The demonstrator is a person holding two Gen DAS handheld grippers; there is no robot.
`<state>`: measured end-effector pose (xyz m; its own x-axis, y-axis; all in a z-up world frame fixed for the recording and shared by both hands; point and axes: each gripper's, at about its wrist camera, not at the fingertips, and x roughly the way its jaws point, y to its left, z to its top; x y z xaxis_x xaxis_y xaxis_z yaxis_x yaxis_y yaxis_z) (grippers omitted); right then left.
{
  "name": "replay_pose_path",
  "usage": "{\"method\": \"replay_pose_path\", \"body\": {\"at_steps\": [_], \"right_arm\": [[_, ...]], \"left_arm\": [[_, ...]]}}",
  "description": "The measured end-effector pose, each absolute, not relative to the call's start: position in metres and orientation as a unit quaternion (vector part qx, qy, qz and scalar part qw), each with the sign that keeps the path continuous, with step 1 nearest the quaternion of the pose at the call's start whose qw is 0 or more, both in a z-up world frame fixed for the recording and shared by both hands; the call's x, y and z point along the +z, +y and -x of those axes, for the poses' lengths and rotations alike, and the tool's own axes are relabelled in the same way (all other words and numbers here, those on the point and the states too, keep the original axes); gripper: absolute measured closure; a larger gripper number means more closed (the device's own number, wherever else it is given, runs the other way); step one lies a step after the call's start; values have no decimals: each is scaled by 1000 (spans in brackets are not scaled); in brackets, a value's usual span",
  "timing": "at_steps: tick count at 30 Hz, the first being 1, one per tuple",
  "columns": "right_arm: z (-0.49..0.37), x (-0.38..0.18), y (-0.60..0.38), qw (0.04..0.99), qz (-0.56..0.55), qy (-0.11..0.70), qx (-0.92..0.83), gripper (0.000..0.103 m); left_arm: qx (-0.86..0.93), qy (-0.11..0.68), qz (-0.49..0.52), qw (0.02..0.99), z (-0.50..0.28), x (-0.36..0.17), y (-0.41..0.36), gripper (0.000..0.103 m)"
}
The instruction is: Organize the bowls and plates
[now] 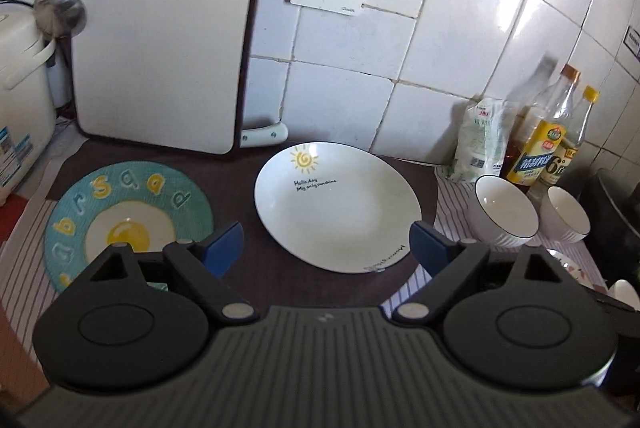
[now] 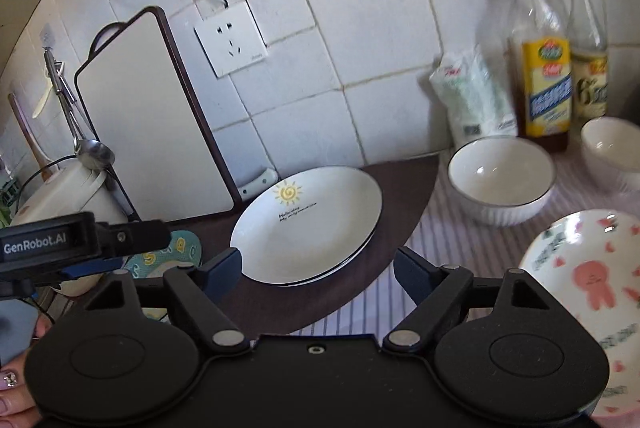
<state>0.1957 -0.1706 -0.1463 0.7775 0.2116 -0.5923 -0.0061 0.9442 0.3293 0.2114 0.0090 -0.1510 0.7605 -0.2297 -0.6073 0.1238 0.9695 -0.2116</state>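
Note:
A white sun-print plate (image 1: 340, 204) lies on the dark mat (image 1: 248, 268); the right wrist view shows it (image 2: 308, 224) stacked on another white plate. A teal egg-pattern plate (image 1: 124, 212) lies to its left. Two white bowls (image 1: 504, 212) (image 1: 568, 214) stand at the right; they also show in the right wrist view (image 2: 500, 180) (image 2: 612, 148). A pink-figure plate (image 2: 588, 288) lies at the right. My left gripper (image 1: 326, 248) is open and empty above the mat in front of the sun plate. My right gripper (image 2: 318, 266) is open and empty.
A white cutting board (image 1: 160, 28) leans on the tiled wall with a knife handle (image 1: 264, 134) behind it. Bottles (image 1: 548, 144) and a bag (image 1: 480, 140) stand at the back right. A rice cooker (image 1: 20, 100) is at the left. A striped cloth (image 2: 400, 288) covers the counter.

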Motion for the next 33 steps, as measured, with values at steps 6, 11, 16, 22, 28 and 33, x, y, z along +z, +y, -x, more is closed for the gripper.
{"method": "replay_pose_path", "body": {"at_steps": [6,11,16,22,28,33], "right_arm": [[-238,-183,-172,922,-156,351,46,17],[-270,-213,-175,908,-179,376,43,34],[-292,-231,-178,895,-198,398,36,64],[-305,-237,-181,887,-216,406,35,78],[-314,-242,-186,889,-216,403,29,82],[-319,-246,-193,883,-240,403,30,85]], "left_arm": [[-81,359,78,926,-252,-190,1,13],[-53,397,102,910,-284,-227,6,27],[-43,434,138,889,-305,-248,13,55],[-44,454,169,873,-318,-257,17,80],[-41,439,183,879,-317,-260,20,79],[-34,430,174,885,-315,-259,14,81]]}}
